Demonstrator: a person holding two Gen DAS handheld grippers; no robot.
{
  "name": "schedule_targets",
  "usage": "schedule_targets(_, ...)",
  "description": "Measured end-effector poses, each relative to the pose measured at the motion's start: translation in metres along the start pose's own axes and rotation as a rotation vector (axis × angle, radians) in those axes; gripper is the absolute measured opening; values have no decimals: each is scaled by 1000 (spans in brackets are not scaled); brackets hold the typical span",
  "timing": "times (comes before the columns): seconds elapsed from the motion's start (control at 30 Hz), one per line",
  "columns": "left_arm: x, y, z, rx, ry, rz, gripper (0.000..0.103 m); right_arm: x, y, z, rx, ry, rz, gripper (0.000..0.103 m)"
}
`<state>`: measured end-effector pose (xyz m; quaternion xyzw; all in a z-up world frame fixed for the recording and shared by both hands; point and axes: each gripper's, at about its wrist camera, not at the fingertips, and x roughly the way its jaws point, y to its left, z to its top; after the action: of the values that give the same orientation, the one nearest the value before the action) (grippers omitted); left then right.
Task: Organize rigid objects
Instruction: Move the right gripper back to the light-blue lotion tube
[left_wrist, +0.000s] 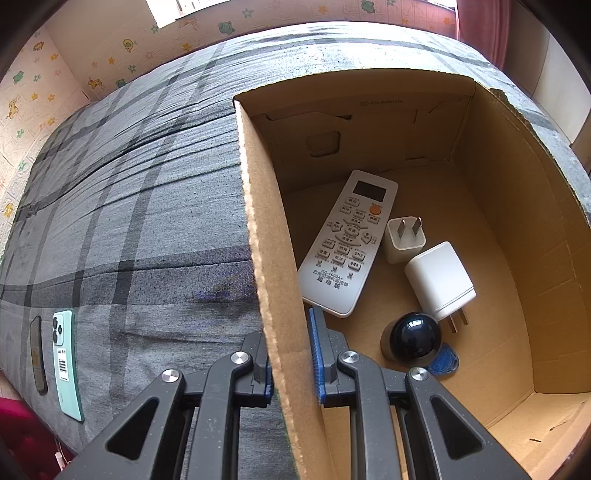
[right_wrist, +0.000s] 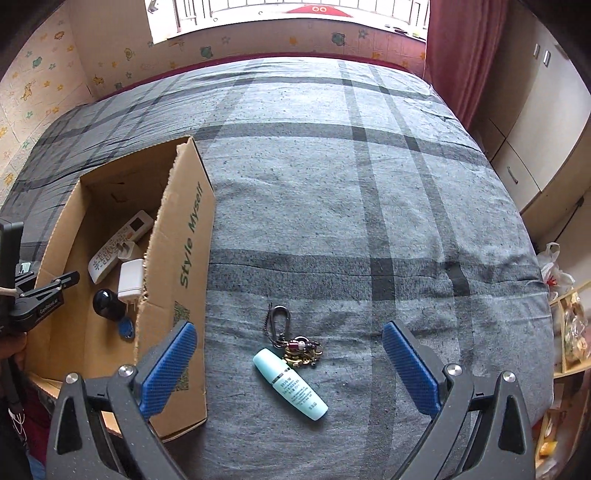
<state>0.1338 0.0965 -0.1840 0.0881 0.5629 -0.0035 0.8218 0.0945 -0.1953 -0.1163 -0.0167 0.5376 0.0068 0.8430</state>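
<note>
The remote (left_wrist: 347, 243) and chargers (left_wrist: 439, 282) are boxed; bottle (right_wrist: 290, 384) and keys (right_wrist: 301, 350) are left between the spread right claw (right_wrist: 290, 369), the box wall (left_wrist: 266, 258) pinched by the left claw (left_wrist: 291, 373).

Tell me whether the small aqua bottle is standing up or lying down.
Lying down. The aqua bottle rests on its side on the grey plaid bedspread, beside the keychain, between the open right gripper fingers.

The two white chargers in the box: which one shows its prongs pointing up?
The smaller charger, beside the remote; its prongs point up. The larger charger lies flat, prongs sideways.
</note>
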Motion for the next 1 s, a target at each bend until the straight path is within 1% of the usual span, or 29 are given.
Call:
schedule_targets(0.33,-1,-1,0,2,0,3,18,32,-14,-25,22,64,-1,103)
schedule_targets(0.77,0,0,0,1,1,5,18,75,-8,-51,3,138,13,103)
schedule_targets(1.0,0,-1,0,4,2,9,18,86,-10,-59,10,164,21,103)
